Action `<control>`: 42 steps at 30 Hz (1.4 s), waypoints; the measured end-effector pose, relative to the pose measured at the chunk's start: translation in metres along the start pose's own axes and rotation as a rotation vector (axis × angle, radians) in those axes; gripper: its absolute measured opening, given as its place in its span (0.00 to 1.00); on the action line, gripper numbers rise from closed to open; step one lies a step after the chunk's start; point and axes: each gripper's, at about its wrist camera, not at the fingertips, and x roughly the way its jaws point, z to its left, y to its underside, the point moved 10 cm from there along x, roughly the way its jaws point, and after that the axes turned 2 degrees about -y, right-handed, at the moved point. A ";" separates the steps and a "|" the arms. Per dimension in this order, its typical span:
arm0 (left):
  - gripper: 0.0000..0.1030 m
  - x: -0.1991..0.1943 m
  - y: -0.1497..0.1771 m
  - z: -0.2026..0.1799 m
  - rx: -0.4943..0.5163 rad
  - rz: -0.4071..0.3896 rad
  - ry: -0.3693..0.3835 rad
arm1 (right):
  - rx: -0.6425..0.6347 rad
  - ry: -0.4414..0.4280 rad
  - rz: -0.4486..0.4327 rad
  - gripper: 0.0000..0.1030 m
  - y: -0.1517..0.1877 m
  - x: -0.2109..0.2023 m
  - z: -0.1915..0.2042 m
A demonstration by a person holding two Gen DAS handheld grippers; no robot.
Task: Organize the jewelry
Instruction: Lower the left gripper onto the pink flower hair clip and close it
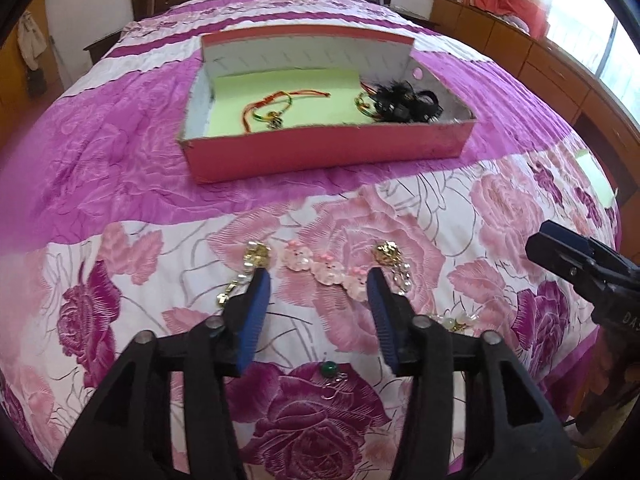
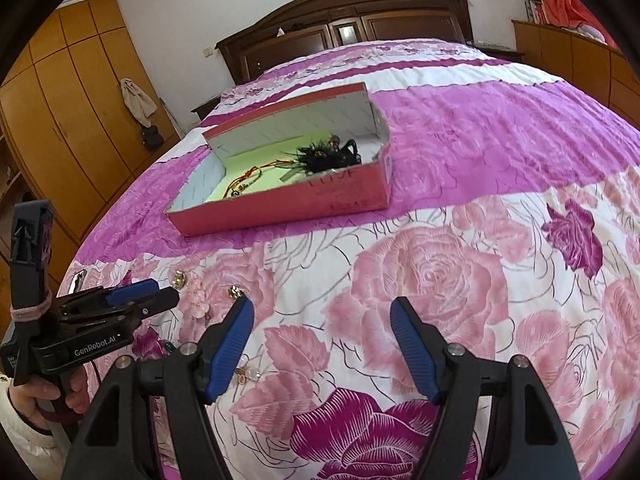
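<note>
A pink bead bracelet [image 1: 332,274] lies on the flowered bedspread between the fingers of my left gripper [image 1: 316,278], which stands open and does not press on it. Gold earrings lie by each fingertip, one on the left [image 1: 258,252] and one on the right [image 1: 386,250]. A green bead earring [image 1: 330,369] rests nearer the camera. Further up the bed, the red box [image 1: 320,156] holds thread bracelets [image 1: 276,106] and a black feathered piece [image 1: 400,100]. My right gripper [image 2: 322,304] hangs open over bare bedspread, with a small pearl earring [image 2: 246,374] by its left finger.
A dark wooden headboard [image 2: 344,28] closes the far end of the bed. Orange wardrobes [image 2: 68,120] stand on the left, a low wooden dresser [image 1: 520,56] on the right. A hand in a white sleeve [image 2: 36,400] holds the left gripper's handle.
</note>
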 end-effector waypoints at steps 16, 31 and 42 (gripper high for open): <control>0.47 0.038 0.001 -0.008 0.040 0.020 -0.032 | 0.059 -0.002 0.032 0.71 0.011 0.010 -0.019; 0.10 0.029 0.005 -0.002 0.018 -0.020 -0.004 | 0.049 -0.003 0.048 0.71 0.013 0.015 -0.015; 0.09 0.009 0.006 -0.003 0.003 -0.060 0.025 | 0.007 -0.034 0.060 0.71 0.011 0.018 0.007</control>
